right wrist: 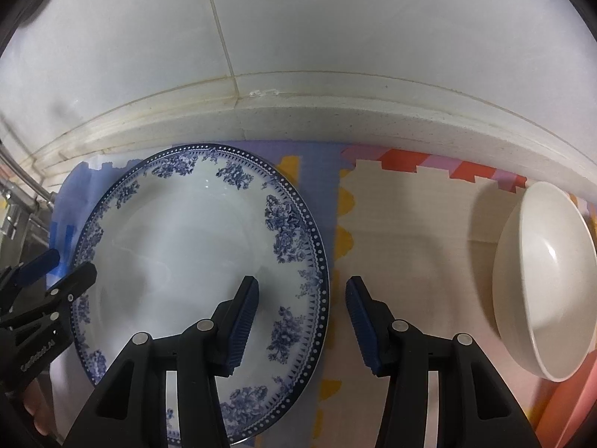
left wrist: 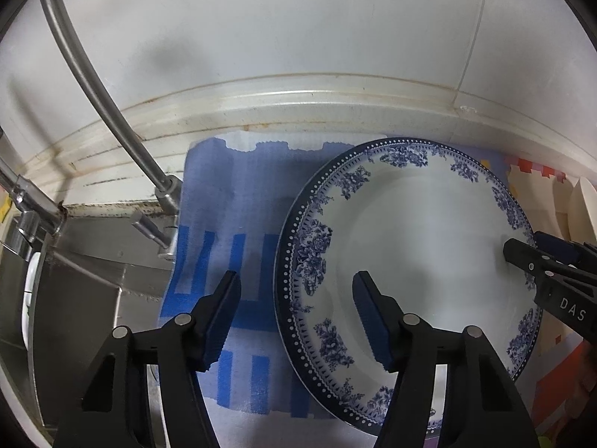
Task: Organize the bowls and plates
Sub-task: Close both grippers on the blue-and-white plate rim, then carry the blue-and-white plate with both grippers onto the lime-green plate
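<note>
Nearest my left camera, my left gripper [left wrist: 296, 313] has its fingers spread wide with nothing between them, one blue pad over the blue towel [left wrist: 224, 224] and the other over the blue-and-white plate [left wrist: 410, 254]. On my right camera, my right gripper [right wrist: 302, 321] is likewise wide and empty, straddling the plate's [right wrist: 186, 254] right rim: its left finger sits above the plate's well, its right finger above the cream mat [right wrist: 410, 231].

The plate lies flat on the countertop, its left part on the towel and its right part on the lilac mat [right wrist: 317, 164]. A second patterned rim peeks out under its near edge, so it seems to rest on another plate, though I cannot tell for certain.

Further right, near the counter's right end, a white bowl [right wrist: 548, 280] sits on the cream mat, well apart from the plate.

Beyond the towel's left edge are the steel sink [left wrist: 86, 261] and the faucet [left wrist: 97, 86]. At the back, the counter's raised lip [right wrist: 335, 112] meets the white tiled wall [right wrist: 335, 18].
</note>
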Action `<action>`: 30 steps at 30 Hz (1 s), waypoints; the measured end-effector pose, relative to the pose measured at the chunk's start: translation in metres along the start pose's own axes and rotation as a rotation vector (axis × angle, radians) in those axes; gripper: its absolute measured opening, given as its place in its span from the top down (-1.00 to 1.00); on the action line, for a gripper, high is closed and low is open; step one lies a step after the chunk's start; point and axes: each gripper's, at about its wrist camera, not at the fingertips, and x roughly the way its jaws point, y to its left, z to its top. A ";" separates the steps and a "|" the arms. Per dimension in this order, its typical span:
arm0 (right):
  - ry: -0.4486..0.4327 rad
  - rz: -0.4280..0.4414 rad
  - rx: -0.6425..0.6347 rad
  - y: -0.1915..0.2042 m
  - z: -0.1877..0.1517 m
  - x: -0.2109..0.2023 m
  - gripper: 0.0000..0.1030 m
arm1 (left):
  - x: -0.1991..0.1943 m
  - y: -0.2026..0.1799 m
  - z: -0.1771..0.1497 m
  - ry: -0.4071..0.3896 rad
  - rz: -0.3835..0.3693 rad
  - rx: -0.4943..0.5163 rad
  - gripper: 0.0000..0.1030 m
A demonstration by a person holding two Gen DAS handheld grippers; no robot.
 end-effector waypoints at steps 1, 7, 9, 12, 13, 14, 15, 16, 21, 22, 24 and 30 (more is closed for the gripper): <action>-0.001 -0.001 -0.002 0.000 -0.001 -0.001 0.04 | 0.001 0.000 0.000 0.005 -0.007 -0.001 -0.11; -0.003 0.002 -0.021 0.009 0.001 0.002 0.15 | 0.008 0.004 -0.001 0.026 -0.041 -0.011 0.20; -0.004 0.005 -0.029 0.011 0.001 0.002 0.19 | 0.008 0.002 -0.001 0.029 -0.045 -0.013 0.25; -0.003 0.011 -0.033 0.011 0.001 0.002 0.26 | 0.008 0.001 -0.002 0.024 -0.039 -0.017 0.28; -0.003 0.010 -0.033 0.011 0.001 0.002 0.26 | 0.008 0.000 -0.002 0.023 -0.035 -0.016 0.28; -0.003 0.010 -0.034 0.010 0.001 0.001 0.26 | 0.007 0.000 -0.002 0.022 -0.033 -0.014 0.29; -0.004 0.009 -0.036 0.010 0.002 0.001 0.26 | 0.006 -0.002 -0.001 0.020 -0.030 -0.012 0.29; -0.004 0.009 -0.038 0.009 0.002 0.001 0.27 | 0.005 -0.002 -0.001 0.017 -0.027 -0.010 0.29; 0.003 0.023 -0.023 0.008 -0.004 -0.003 0.27 | -0.008 -0.010 -0.002 0.009 -0.021 -0.001 0.29; 0.001 0.023 -0.022 0.007 -0.005 -0.005 0.27 | -0.009 -0.010 -0.002 0.012 -0.024 -0.002 0.29; 0.001 0.017 -0.023 0.007 -0.006 -0.009 0.27 | -0.014 -0.010 -0.003 0.015 -0.030 -0.005 0.29; -0.005 0.006 -0.020 0.011 -0.004 -0.026 0.27 | -0.035 -0.010 -0.007 0.014 -0.036 -0.016 0.29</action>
